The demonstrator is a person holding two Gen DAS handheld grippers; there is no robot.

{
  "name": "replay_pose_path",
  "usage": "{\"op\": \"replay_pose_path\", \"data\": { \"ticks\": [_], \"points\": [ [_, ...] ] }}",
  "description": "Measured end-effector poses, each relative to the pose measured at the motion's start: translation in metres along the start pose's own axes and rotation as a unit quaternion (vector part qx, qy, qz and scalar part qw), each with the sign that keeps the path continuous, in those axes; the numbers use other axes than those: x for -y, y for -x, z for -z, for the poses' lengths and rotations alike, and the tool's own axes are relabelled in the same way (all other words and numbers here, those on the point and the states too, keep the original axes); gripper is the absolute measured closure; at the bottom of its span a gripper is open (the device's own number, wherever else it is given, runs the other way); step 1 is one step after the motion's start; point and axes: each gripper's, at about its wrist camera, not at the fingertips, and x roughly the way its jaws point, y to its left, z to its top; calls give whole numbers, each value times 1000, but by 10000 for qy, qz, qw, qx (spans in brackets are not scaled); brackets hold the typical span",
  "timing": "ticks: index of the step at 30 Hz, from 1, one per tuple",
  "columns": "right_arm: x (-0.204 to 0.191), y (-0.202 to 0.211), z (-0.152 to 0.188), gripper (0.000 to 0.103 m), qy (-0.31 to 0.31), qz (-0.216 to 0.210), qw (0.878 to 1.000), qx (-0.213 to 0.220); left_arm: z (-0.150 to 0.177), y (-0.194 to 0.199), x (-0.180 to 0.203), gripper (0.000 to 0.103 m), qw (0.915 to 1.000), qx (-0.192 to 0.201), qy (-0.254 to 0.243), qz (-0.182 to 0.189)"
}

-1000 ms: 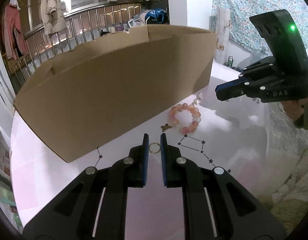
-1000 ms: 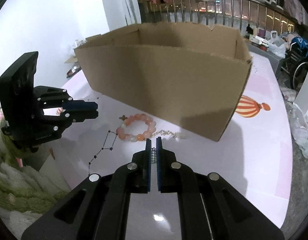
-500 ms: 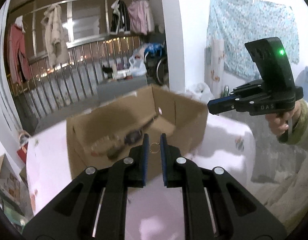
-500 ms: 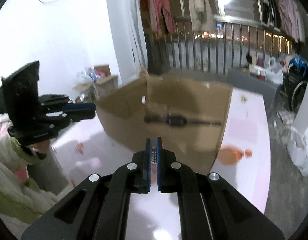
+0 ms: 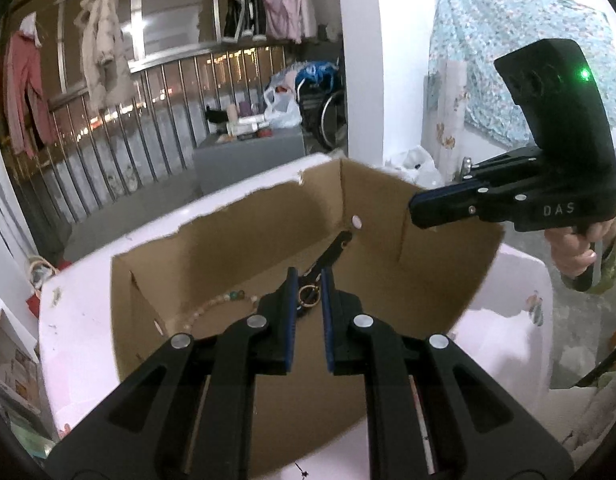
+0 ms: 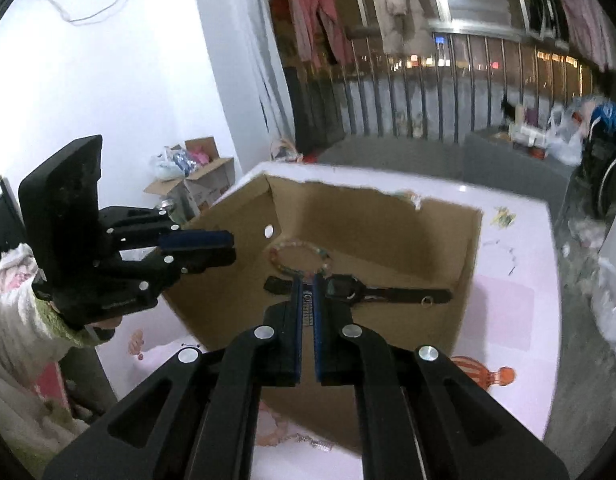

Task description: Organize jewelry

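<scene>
Left wrist view: the open cardboard box [image 5: 388,280] on the pink table [image 5: 80,320] holds a beaded bracelet [image 5: 212,308] at left and a black watch [image 5: 328,256]. The left gripper [image 5: 307,296], jaws narrow, pinches a small gold ring [image 5: 309,295] above the box. Only the right wrist view shows the whole watch strap and an orange balloon print [image 6: 480,372]. There the right gripper [image 6: 307,312] is nearly closed on what may be a small metal chain [image 6: 307,314].
</scene>
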Motion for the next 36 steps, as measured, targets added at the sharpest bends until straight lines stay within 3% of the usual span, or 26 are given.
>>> {"op": "replay_pose_path", "data": {
  "ticks": [3,6,11,18,30,36],
  "points": [
    [6,-10,-2,97,-116,23,9999,-66,3,-14,-7,90,9997,-200,127,-38],
    [8,-13,0,95,-162,51,9998,-62,4,-13,-11,74,9996,-154,253,-24],
    [16,-7,1,85,-332,62,9994,39,5,-10,-17,72,9992,-127,377,-56],
    [21,10,5,70,-439,108,9986,270,7,2,-19,60,9988,-6,485,-61],
    [6,62,35,67,-424,101,9969,658,21,67,-3,58,9965,569,608,-37],
    [-1,84,67,67,-383,116,9975,580,47,96,14,57,9960,574,666,149]
  ]
}}
